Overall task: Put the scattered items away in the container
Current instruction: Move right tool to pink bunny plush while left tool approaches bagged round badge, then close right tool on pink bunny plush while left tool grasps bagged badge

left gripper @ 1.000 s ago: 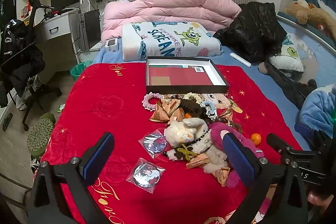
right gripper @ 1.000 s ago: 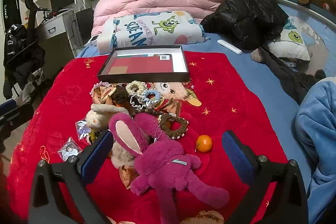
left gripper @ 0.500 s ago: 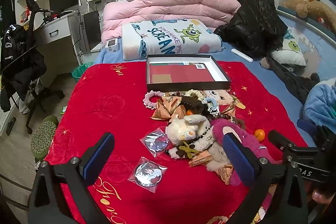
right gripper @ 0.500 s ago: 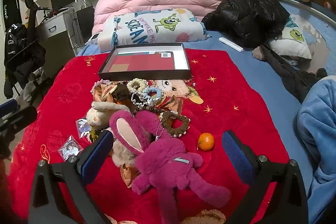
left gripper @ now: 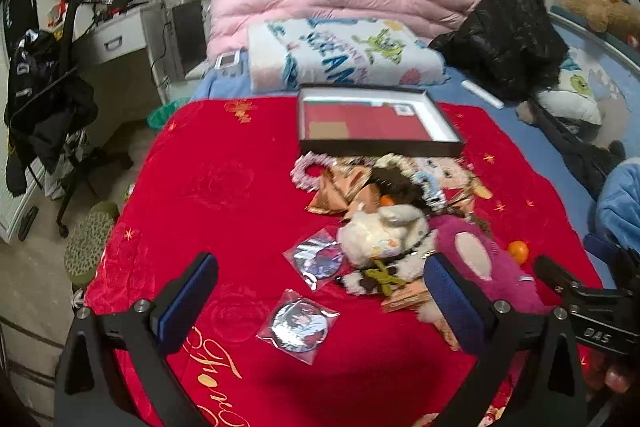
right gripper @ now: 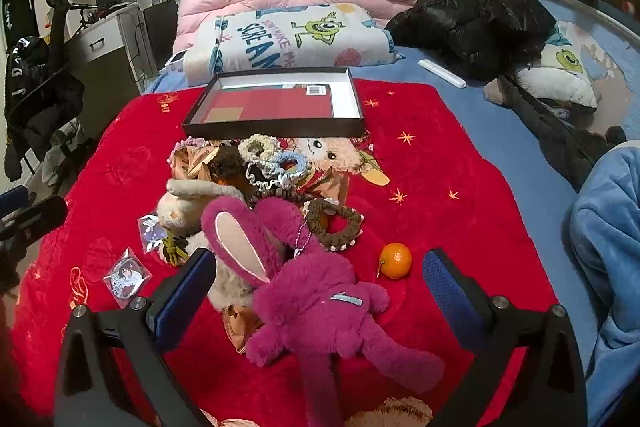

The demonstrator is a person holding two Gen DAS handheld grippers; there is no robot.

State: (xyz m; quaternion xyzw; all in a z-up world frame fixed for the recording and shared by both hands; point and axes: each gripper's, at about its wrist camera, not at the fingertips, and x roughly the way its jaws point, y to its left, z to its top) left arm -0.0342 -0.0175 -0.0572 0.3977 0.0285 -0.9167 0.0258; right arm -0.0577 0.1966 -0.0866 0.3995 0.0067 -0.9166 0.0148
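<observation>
Both grippers hover over the red blanket (right gripper: 460, 163), and neither is holding a thing. The left gripper (left gripper: 318, 301) is spread wide above a bagged anime badge (left gripper: 299, 319), with a second badge (left gripper: 318, 259) just beyond it. The right gripper (right gripper: 320, 297) is spread just as wide, framing the magenta plush rabbit (right gripper: 320, 291) sprawled on its back. A small orange (right gripper: 395, 259) sits just beside the rabbit, apart from the heap. Behind, a cream plush (right gripper: 188, 205) lies against the rabbit's ear, and knitted scrunchies (right gripper: 276, 163) and wrappers pile up. The shallow black box (right gripper: 280, 105) waits open at the blanket's far edge, touching the pile's rear.
</observation>
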